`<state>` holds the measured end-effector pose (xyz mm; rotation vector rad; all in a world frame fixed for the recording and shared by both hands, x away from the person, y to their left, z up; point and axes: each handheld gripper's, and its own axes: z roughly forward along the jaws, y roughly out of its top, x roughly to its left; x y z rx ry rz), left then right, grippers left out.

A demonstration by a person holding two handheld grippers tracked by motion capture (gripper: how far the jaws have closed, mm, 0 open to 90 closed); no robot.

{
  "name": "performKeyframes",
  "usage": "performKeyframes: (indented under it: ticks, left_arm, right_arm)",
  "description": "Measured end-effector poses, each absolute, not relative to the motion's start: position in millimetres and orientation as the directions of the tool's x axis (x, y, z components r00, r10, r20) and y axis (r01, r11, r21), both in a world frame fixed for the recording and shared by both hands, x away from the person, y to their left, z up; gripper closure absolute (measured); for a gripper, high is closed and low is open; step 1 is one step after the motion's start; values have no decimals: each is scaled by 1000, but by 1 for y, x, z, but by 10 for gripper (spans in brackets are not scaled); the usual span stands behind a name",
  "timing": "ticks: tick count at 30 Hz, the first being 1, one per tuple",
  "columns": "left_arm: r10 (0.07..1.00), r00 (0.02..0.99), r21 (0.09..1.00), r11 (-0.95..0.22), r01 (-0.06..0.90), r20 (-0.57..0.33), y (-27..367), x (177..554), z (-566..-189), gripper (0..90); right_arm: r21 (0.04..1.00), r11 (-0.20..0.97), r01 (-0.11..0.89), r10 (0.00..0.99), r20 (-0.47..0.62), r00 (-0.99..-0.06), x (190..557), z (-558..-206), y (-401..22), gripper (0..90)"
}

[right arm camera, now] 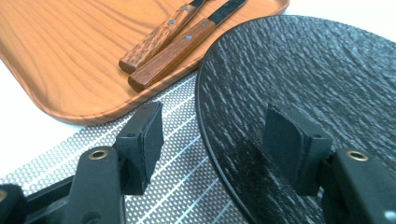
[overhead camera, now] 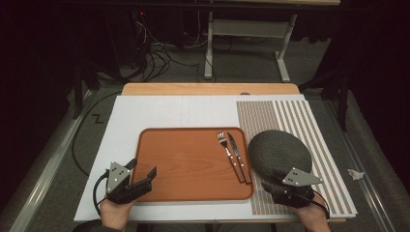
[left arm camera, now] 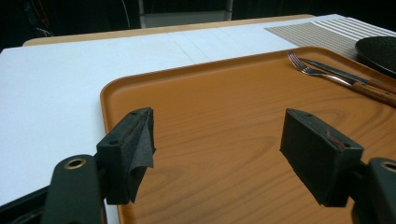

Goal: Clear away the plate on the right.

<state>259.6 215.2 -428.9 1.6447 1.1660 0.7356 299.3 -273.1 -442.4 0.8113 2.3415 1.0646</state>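
Note:
A dark textured plate (overhead camera: 278, 152) lies on a striped placemat (overhead camera: 290, 116), right of an orange wooden tray (overhead camera: 188, 164). A fork (overhead camera: 225, 147) and a knife (overhead camera: 237, 154) with wooden handles lie side by side along the tray's right edge. My right gripper (overhead camera: 280, 181) is at the plate's near rim. In the right gripper view it (right arm camera: 219, 135) stands open, one jaw over the placemat (right arm camera: 177, 186) and the other over the plate (right arm camera: 317, 70), with the rim between them. My left gripper (overhead camera: 142, 169) hangs open over the tray's near left corner (left arm camera: 224, 116) with nothing between its jaws.
A white board (overhead camera: 159, 111) covers the tabletop under the tray and placemat. Beyond the table's far edge are cables and a metal stand on the floor. A crumpled white scrap (overhead camera: 355, 174) lies off the table at the right.

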Motion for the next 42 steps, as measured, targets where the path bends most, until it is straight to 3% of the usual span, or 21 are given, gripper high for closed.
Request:
performKeyframes:
  ticks: [6, 17, 42]
  left_arm:
    - [931, 362, 930, -89, 356, -49, 215, 260, -429, 264]
    - [931, 362, 931, -90, 354, -48, 215, 260, -429, 264]
    - [932, 361, 931, -94, 353, -43, 214, 260, -429, 264]
  right_arm:
    - [763, 557, 327, 658, -165, -735, 300, -444, -270, 403]
    - [683, 675, 279, 618, -318, -719, 295, -444, -257, 427]
    - [509, 844, 172, 503, -635, -587, 282, -451, -228, 625]
